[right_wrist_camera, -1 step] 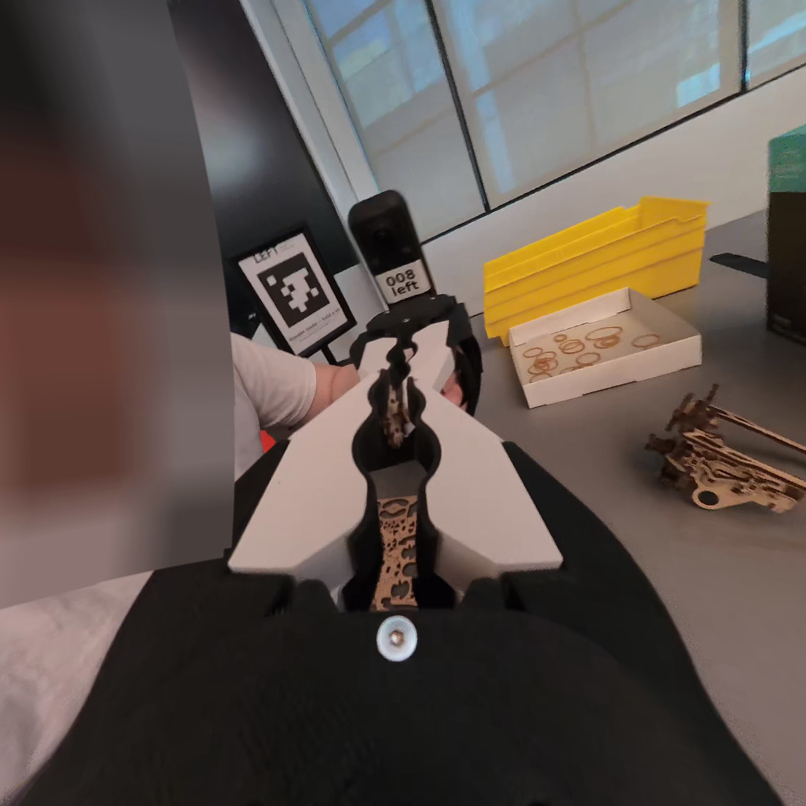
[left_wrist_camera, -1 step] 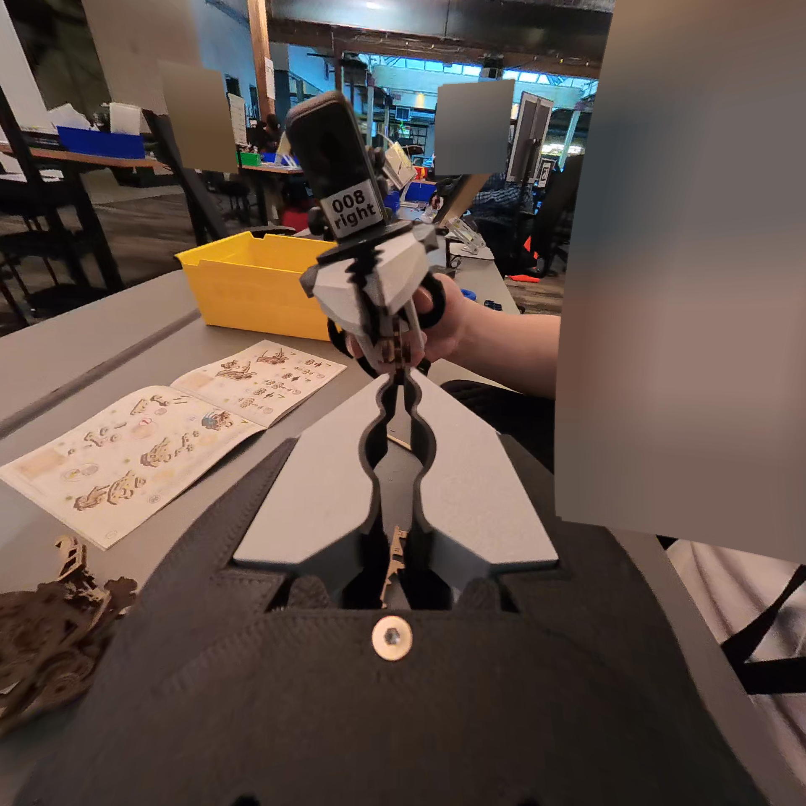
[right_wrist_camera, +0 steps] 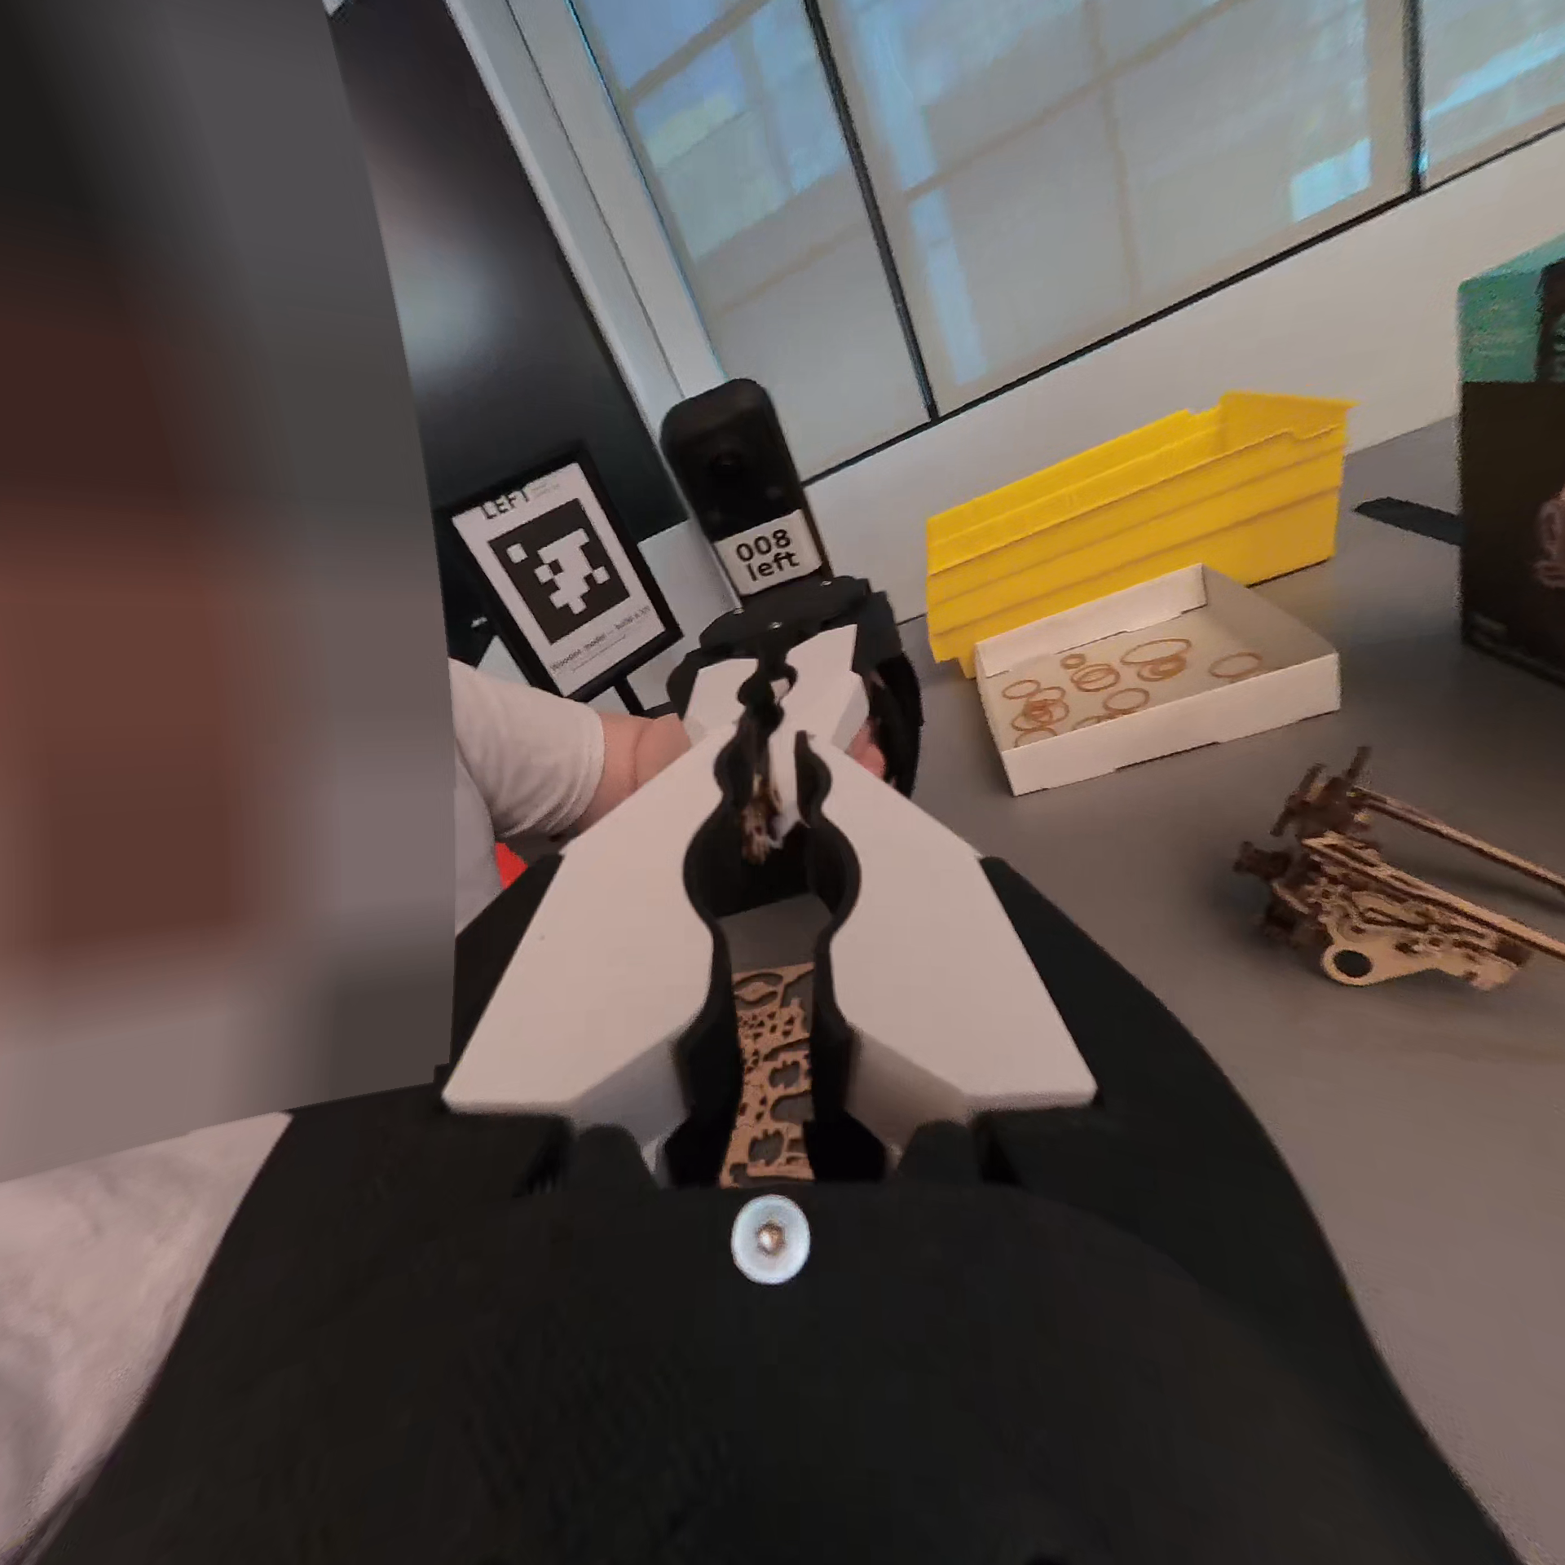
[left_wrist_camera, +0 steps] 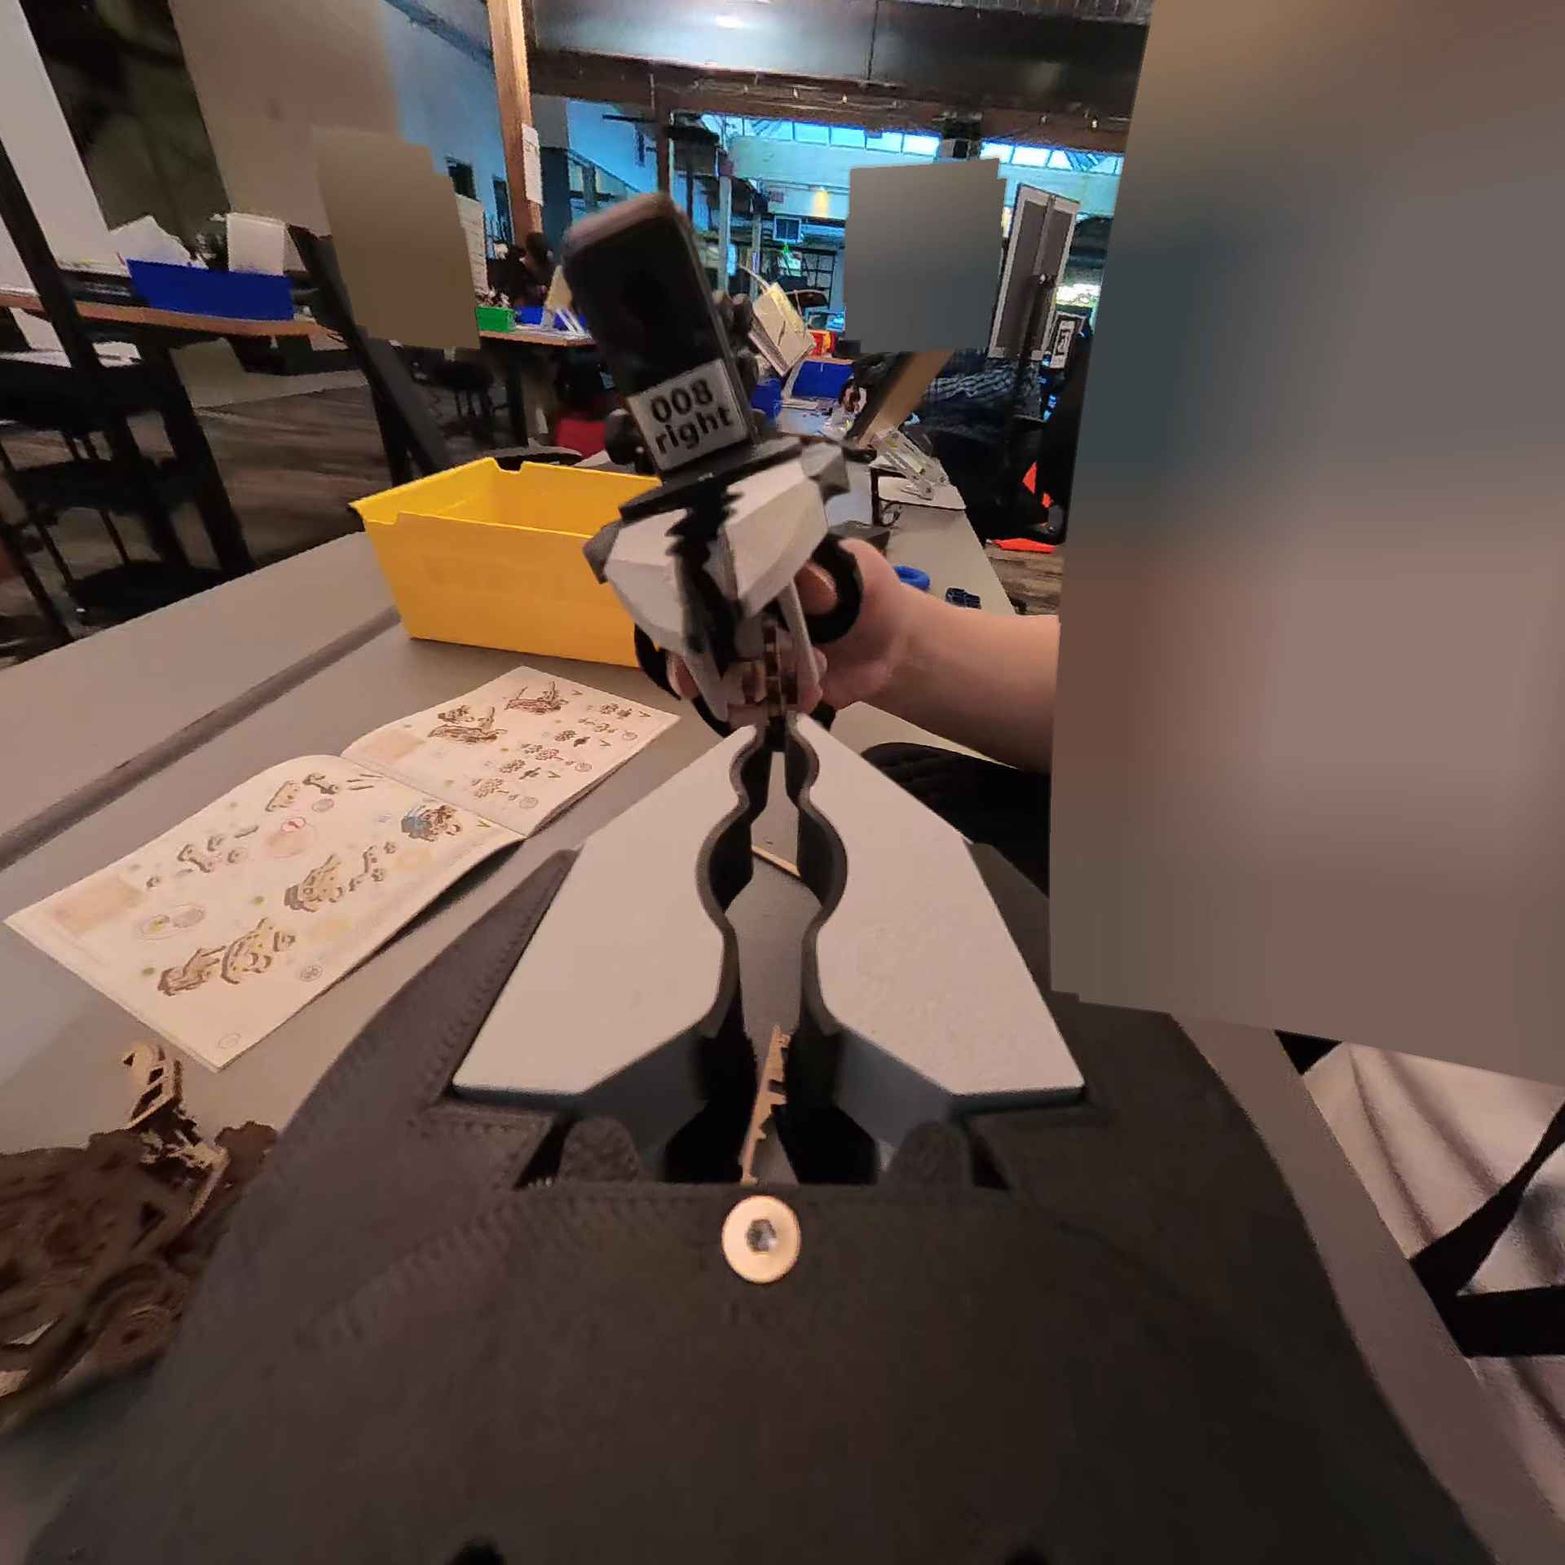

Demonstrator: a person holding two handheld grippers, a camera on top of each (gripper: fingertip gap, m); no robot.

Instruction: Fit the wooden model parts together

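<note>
My left gripper (left_wrist_camera: 772, 742) is shut on a thin wooden part (left_wrist_camera: 766, 1092), seen edge-on between its fingers. My right gripper (right_wrist_camera: 768, 749) is shut on a flat perforated wooden part (right_wrist_camera: 766, 1067). The two grippers meet tip to tip above the grey table. In the left wrist view the right gripper (left_wrist_camera: 758, 686) points down at my tips with its wooden piece (left_wrist_camera: 769, 669) sticking out. In the right wrist view the left gripper (right_wrist_camera: 766, 720) faces me, and its wooden piece (right_wrist_camera: 760, 813) reaches between my fingers. Whether the two pieces are joined is hidden.
An open instruction booklet (left_wrist_camera: 339, 847) and a yellow bin (left_wrist_camera: 508, 567) lie on the table (left_wrist_camera: 169, 677). A partly built wooden model (right_wrist_camera: 1397, 915) sits to the right. A white tray of rubber bands (right_wrist_camera: 1287, 677), stacked yellow bins (right_wrist_camera: 1135, 542) and a dark box (right_wrist_camera: 1516, 525) stand behind it. Left and right tips are no more than a few centimetres apart. The partly built wooden model (right_wrist_camera: 1397, 915) is about equally far from each gripper, around 20 cm.
</note>
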